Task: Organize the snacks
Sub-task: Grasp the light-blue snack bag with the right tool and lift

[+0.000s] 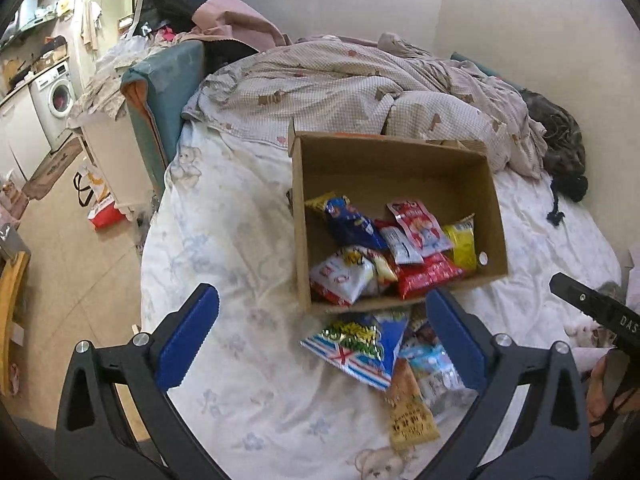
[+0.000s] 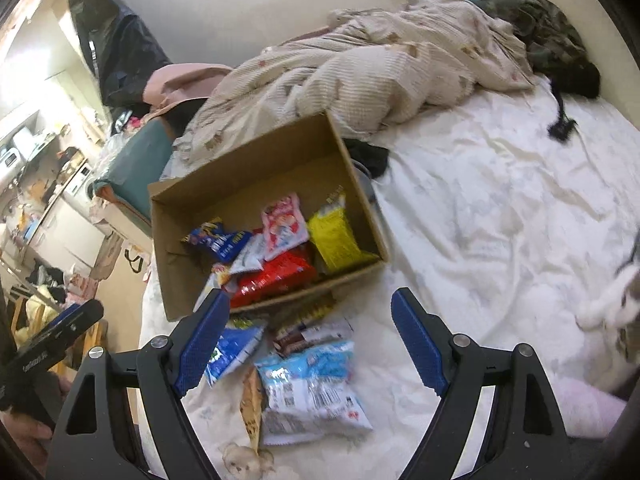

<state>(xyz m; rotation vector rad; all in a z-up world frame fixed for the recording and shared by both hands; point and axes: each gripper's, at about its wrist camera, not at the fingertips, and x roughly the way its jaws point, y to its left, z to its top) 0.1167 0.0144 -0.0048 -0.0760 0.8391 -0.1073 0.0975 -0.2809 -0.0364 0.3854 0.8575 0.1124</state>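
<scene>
Both grippers, left gripper (image 1: 320,336) and right gripper (image 2: 310,340), hang spread and empty just before the cardboard box (image 1: 494,216). Loose snack packets (image 2: 312,384) lie in front of it. Best pinch one packet's edge cleanly.

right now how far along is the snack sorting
Partly done: the cardboard box already holds several packets, including a red one and a yellow one. Nothing is in hand: the left tongs and right tongs are both open and empty. Left on the bed sheet: a blue flag-print bag, a pale blue packet and a tan one.
</scene>
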